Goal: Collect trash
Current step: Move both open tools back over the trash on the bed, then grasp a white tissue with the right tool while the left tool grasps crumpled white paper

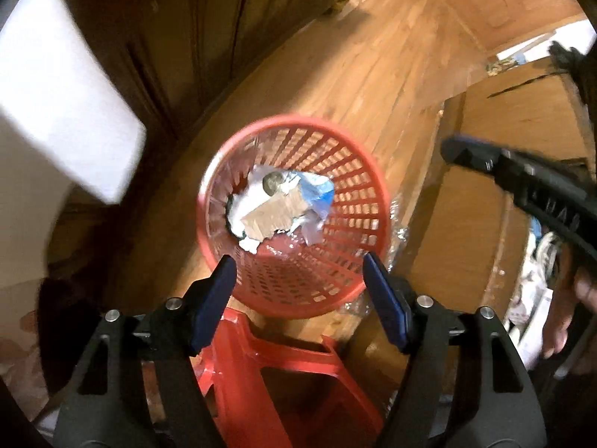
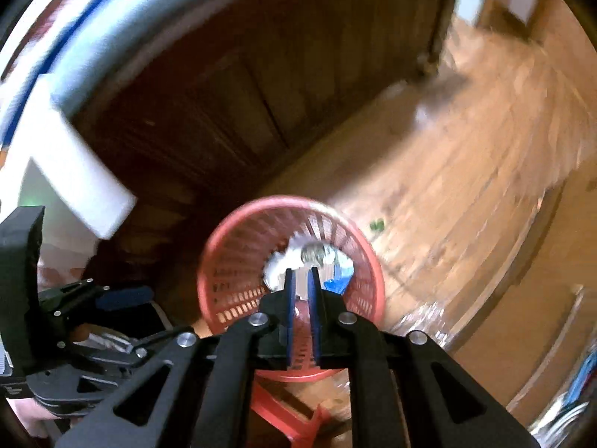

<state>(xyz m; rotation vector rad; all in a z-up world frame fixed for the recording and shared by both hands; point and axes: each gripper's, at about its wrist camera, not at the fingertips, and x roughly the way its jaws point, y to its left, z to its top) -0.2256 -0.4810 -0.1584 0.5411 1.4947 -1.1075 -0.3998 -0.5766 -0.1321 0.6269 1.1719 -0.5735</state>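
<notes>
A red mesh basket (image 1: 337, 171) stands on the wooden floor with trash in it: a piece of cardboard (image 1: 276, 213), white paper and a blue plastic scrap (image 1: 321, 191). My left gripper (image 1: 298, 257) hangs over the basket's near rim, jaws wide open and empty. The right gripper (image 1: 460, 151) reaches in from the right edge. In the right wrist view the right gripper (image 2: 301, 270) points down into the basket (image 2: 231, 268), its blue pads a narrow gap apart with nothing between them. The trash (image 2: 311, 255) shows past its tips, and the left gripper (image 2: 123, 295) is low on the left.
A red plastic stool (image 1: 261, 354) sits just below the basket. Clear crumpled plastic (image 1: 398, 226) lies by the basket's right side against a brown cardboard box (image 1: 485, 224). Dark wooden doors (image 1: 168, 56) stand behind. A small green scrap (image 2: 377, 225) lies on the floor.
</notes>
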